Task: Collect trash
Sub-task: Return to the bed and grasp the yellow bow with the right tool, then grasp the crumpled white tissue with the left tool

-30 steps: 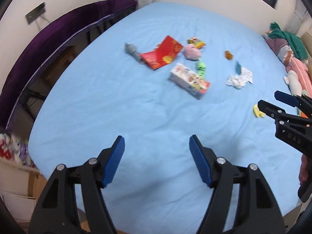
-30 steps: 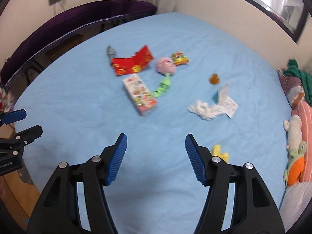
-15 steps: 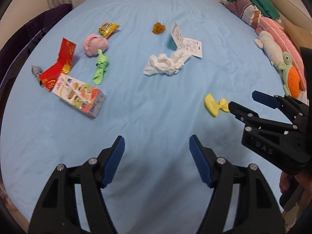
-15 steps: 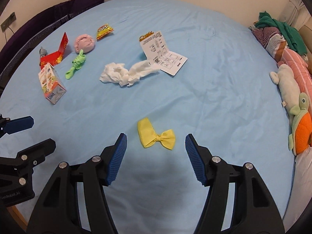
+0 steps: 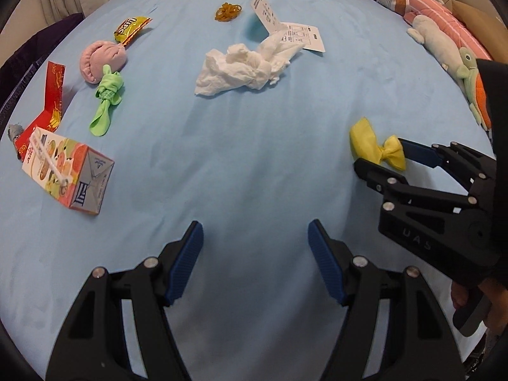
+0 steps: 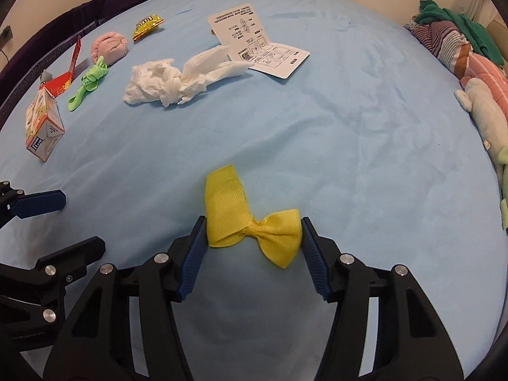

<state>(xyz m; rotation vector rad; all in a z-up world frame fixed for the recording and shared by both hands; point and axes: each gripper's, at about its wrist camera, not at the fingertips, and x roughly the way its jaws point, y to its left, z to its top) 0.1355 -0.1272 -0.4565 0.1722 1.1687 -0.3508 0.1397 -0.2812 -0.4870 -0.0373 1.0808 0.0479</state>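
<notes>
A yellow ribbon bow (image 6: 254, 225) lies on the blue bed sheet (image 6: 349, 146). My right gripper (image 6: 252, 231) is low over it with one pad on each side, and its jaws are closing without squeezing it. The left wrist view shows the same bow (image 5: 374, 149) at the right gripper's tips. Over bare sheet, my left gripper (image 5: 254, 231) hangs open and holds nothing. Farther off lie a crumpled white tissue (image 5: 241, 66), a printed leaflet (image 5: 285, 28), a drink carton (image 5: 66, 174), a yellow snack wrapper (image 5: 130, 28) and a red envelope (image 5: 52, 95).
A green knotted cloth (image 5: 108, 98), a pink round pad (image 5: 101, 60) and brown rubber bands (image 5: 227, 11) also lie on the sheet. Plush toys (image 5: 441, 50) and folded clothes (image 6: 451, 38) line the right edge. A dark purple cover (image 6: 104, 3) runs along the far left.
Both grippers dropped toward the bed and swung right. The yellow bow, ahead of the right gripper before, is now between its jaws, which have narrowed. The left gripper's jaws kept their width.
</notes>
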